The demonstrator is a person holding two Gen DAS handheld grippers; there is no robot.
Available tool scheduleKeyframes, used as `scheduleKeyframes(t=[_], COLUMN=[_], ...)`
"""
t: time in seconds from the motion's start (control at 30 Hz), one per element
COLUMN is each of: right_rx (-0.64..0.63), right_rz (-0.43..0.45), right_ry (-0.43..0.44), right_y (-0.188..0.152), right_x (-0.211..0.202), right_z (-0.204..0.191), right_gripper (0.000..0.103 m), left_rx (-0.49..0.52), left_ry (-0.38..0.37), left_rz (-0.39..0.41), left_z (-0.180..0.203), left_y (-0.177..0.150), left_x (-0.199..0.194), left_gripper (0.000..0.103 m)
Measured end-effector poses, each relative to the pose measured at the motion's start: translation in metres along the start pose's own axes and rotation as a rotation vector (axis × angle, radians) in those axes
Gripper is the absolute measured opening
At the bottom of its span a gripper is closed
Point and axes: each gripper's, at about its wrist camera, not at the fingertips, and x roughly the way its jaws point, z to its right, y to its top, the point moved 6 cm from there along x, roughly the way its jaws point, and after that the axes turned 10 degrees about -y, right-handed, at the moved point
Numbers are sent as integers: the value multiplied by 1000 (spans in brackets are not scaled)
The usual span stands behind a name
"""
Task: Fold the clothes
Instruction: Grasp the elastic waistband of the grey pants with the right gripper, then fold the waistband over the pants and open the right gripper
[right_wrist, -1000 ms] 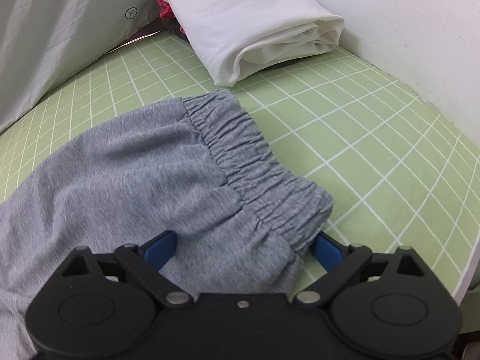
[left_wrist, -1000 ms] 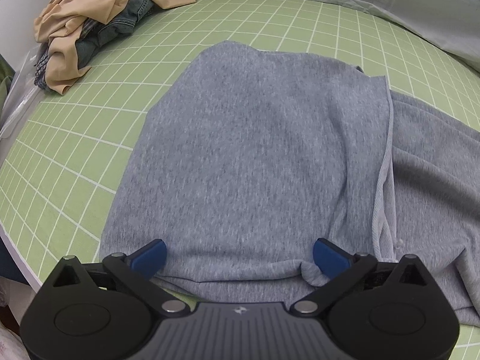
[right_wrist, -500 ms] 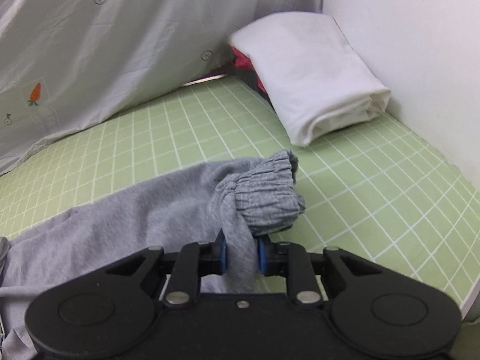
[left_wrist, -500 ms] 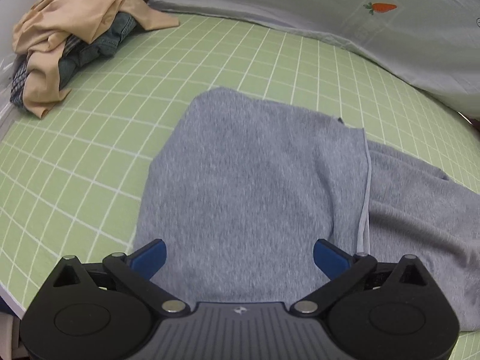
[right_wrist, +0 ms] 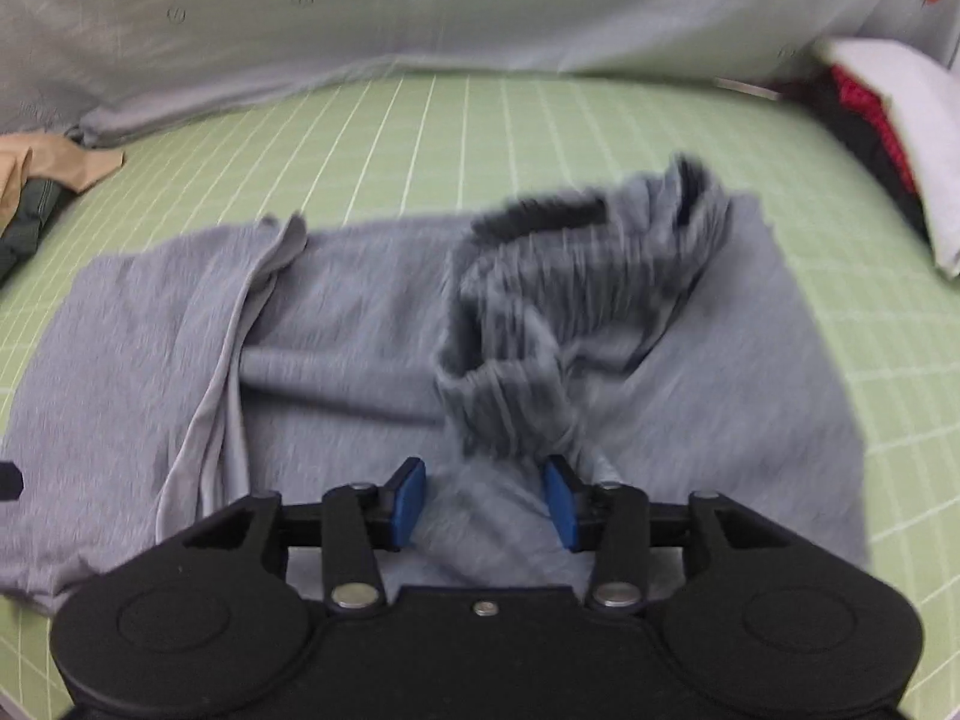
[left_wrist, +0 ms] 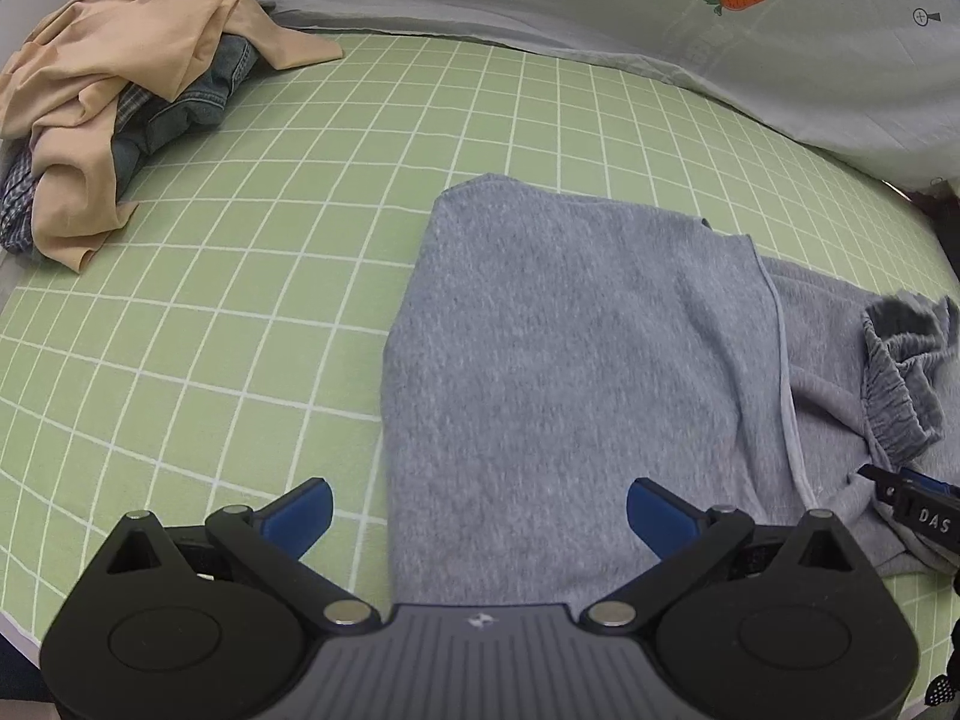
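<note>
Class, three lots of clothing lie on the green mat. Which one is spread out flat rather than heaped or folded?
The grey garment in the middle. The beige-and-denim pile is a crumpled heap, and the white cloth at the far edge lies folded.

pants (left_wrist: pixel 570 360) on mat (left_wrist: pixel 300 300) — clothes pile (left_wrist: pixel 120 90) far left

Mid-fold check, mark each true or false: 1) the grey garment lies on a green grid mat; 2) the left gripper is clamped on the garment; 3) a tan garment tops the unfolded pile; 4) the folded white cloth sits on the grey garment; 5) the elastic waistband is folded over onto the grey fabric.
1) True: the grey garment lies on the green grid mat.
2) False: the left gripper is open, nothing pinched.
3) True: the tan garment tops the pile.
4) False: the folded white cloth lies apart, at the mat's edge.
5) True: the waistband lies on the grey fabric, by the opening right gripper.
</note>
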Motion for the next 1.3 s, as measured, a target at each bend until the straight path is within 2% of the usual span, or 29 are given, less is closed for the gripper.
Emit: scheduleKeyframes(t=[0.07, 0.27, 0.4, 0.6, 0.73, 0.83, 0.9, 0.97, 1.0, 1.07, 1.17, 1.23, 1.3], right_rx=[-15, 184, 193, 172, 167, 149, 120, 125, 138, 127, 82, 56, 23], right_rz=[27, 128, 120, 82, 24, 14, 19, 24, 31, 59, 115, 155, 186], right_ry=[-26, -50, -60, -83, -127, -162, -165, -120, -101, -104, -100, -84, -27], right_y=[3, 29, 43, 63, 68, 72, 73, 72, 71, 71, 71, 71, 69], right_x=[-10, -36, -20, 18, 43, 53, 57, 57, 55, 47, 28, 10, -6], right_z=[-1, 31, 31, 12, 6, 4, 1, 0, 0, -2, -8, -13, -26], right_gripper=[65, 84, 85, 88, 90, 89, 80, 53, 47, 29, 20, 19, 19], left_rx=[6, -24, -18, 23, 20, 14, 12, 2, -4, -7, -8, -12, -16], left_ry=[1, -4, -2, 52, 67, 69, 77, 86, 87, 88, 99, 98, 98], left_rz=[5, 30, 42, 24, 6, -8, -17, -20, -21, -21, -19, -23, -27], left_z=[-5, -13, -14, -16, -17, -20, -23, -26, -27, -29, -31, -32, -34], left_y=[-2, 6, 14, 30, 32, 28, 26, 24, 24, 23, 23, 21, 20], left_x=[-3, -4, -4, 11, 17, 19, 21, 21, 22, 21, 22, 23, 24], left_gripper=[103, 103, 103, 103, 103, 103, 103, 103, 103, 103, 103, 103, 103])
